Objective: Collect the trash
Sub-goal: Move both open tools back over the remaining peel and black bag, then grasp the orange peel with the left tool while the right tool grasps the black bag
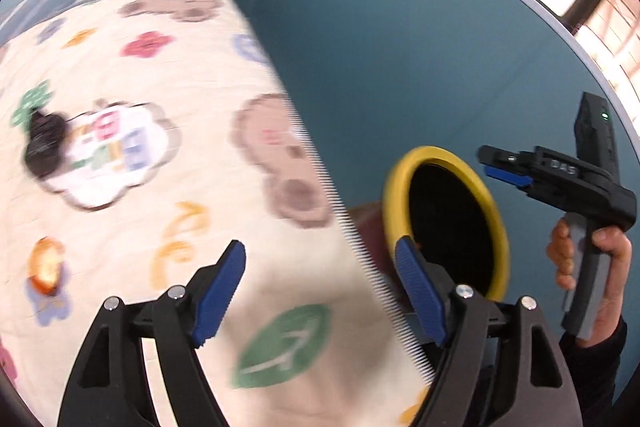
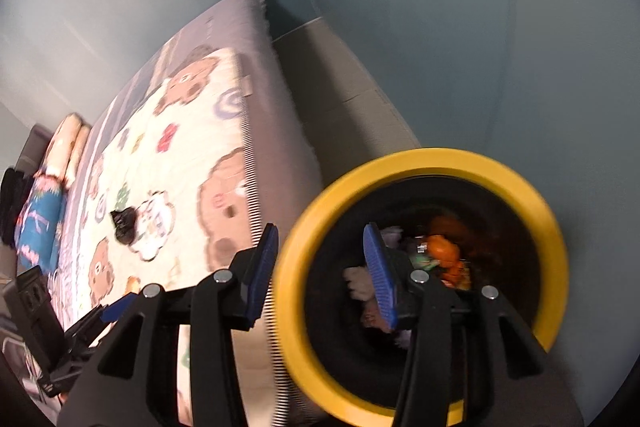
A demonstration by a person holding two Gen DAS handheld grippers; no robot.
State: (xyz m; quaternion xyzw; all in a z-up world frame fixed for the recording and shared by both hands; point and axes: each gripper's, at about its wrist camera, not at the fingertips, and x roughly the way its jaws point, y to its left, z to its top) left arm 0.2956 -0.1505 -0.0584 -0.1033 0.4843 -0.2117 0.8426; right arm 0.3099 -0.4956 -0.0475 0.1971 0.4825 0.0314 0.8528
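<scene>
Both grippers are empty. Your left gripper (image 1: 320, 291) has its jaws spread wide, with nothing between the blue pads. Your right gripper (image 2: 320, 271) has its jaws partly apart and also holds nothing; its right pad hangs over the mouth of the yellow-rimmed bin (image 2: 420, 163), its left pad just outside the rim.

Bin contents, right wrist view: orange wrapper-like scraps (image 2: 444, 251) and pale crumpled paper (image 2: 360, 279) lie at the bottom. Exact items too blurred to name.

Remaining trash: one black crumpled scrap (image 1: 44, 143) lies on the cartoon-print blanket (image 1: 160, 227), touching the left edge of a white cloud-shaped motif. It is far left in the left wrist view, well apart from the bin, which stands on the teal floor (image 1: 400, 47) just beside the right edge of the bed.

Judgement: the step in hand is reaching for that black scrap, and your left gripper is the better placed.

How to do it well:
- Keep the jaws wide until the pads straddle the scrap.
- Come down steeply so the pads meet the scrap, not a fold of blanket.
- Close gently; it looks light and crushable, and may slip out sideways.
- Lift clear before swinging right to the bin.
- Hold your right hand (image 1: 592, 259) aside from the rim so the two grippers do not collide.
</scene>
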